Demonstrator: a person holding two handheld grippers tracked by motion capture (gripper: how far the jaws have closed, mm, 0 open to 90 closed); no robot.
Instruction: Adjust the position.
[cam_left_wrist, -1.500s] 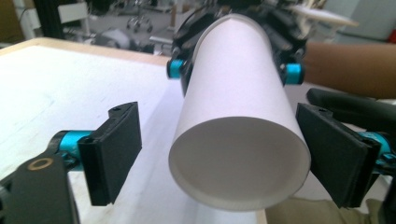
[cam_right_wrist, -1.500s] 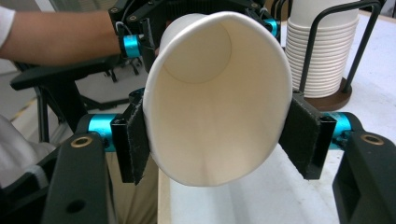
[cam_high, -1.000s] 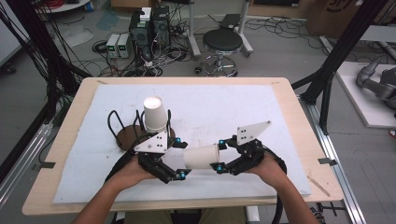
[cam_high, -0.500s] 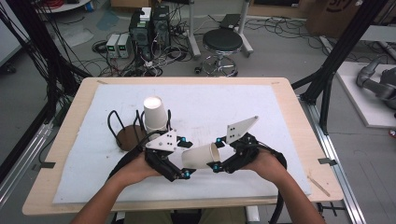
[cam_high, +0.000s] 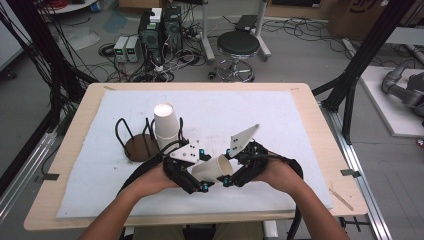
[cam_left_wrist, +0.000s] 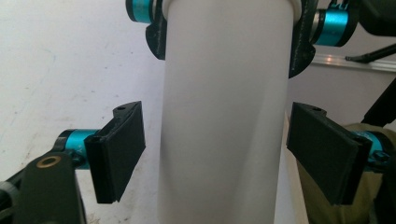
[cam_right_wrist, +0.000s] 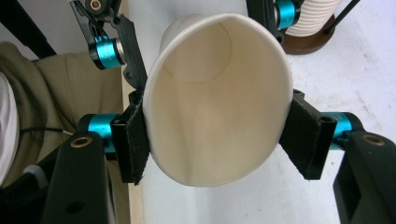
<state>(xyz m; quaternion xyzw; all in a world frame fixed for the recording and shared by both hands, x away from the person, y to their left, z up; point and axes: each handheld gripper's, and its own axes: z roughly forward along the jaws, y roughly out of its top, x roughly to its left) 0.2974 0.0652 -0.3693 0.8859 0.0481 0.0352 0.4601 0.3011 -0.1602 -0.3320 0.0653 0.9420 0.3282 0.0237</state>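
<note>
While the right gripper (cam_high: 229, 181) pinches a paper cup (cam_high: 214, 169) just below its rim, the cup hangs on its side above the near part of the tabletop (cam_high: 300, 150), between the two hands. In the right gripper view the pads press on both sides of the cup (cam_right_wrist: 217, 112), squeezing its round mouth into an oval, and the mouth faces that camera so the inside bottom shows.

The left gripper (cam_high: 196, 186) stands at the cup's closed end. In the left gripper view the cup's wall (cam_left_wrist: 224, 116) runs up between the two black jaws, which are spread, with a gap showing on either side; neither pad touches the paper. These jaws have just been closing in on the cup, which sits between them but is not yet gripped. Farther up the same view the right gripper's pads clasp the cup near its rim.

From the high view, the cup is tilted, its mouth turned toward the person's right and a little up. Behind the left hand (cam_high: 150, 182), a stack (cam_high: 166, 125) of white cups stands upside down on a brown round base (cam_high: 137, 148) with black wire loops rising around it. The held cup is well apart from that stack. A white sheet (cam_high: 280, 115) covers most of the tabletop under everything.
</note>
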